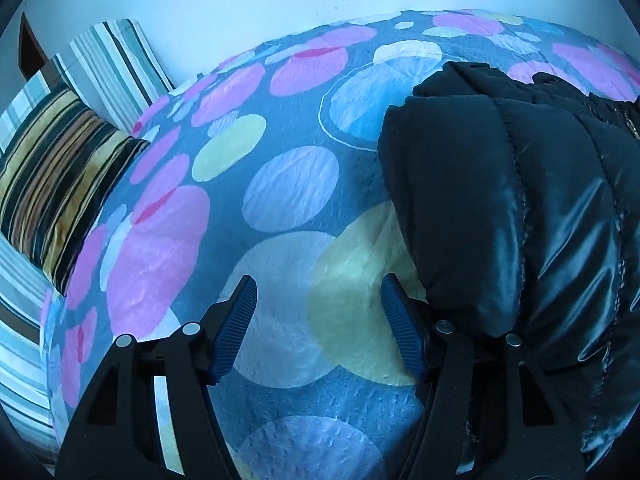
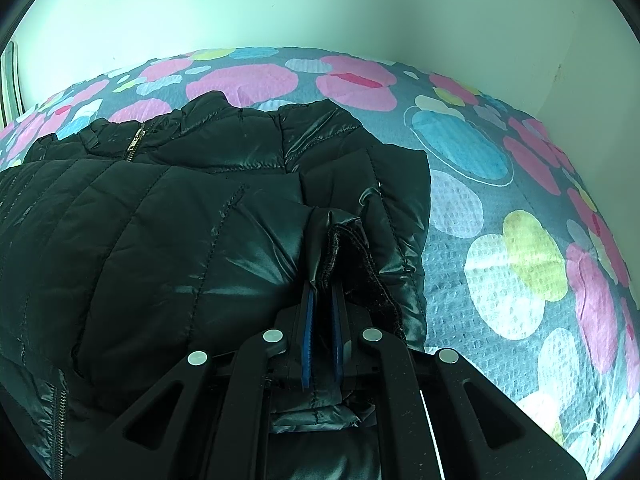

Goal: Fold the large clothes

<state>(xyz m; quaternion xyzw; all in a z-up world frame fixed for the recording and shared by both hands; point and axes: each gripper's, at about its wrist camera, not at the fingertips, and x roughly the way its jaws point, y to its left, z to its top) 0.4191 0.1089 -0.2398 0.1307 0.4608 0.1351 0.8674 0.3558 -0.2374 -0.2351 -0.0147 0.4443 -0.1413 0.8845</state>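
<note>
A black quilted puffer jacket (image 2: 160,216) lies on a bed with a dotted cover (image 2: 500,208). Its zipper (image 2: 136,140) shows near the collar at the far side. My right gripper (image 2: 322,284) is shut on the jacket's sleeve cuff (image 2: 340,248), with the sleeve drawn over the jacket's body. In the left wrist view the jacket (image 1: 520,200) fills the right side. My left gripper (image 1: 318,300) is open and empty above the bed cover (image 1: 280,208), just left of the jacket's edge.
Striped pillows (image 1: 60,184) lie at the left end of the bed. A pale wall (image 2: 320,8) runs along the far side of the bed. Bare bed cover shows to the left and right of the jacket.
</note>
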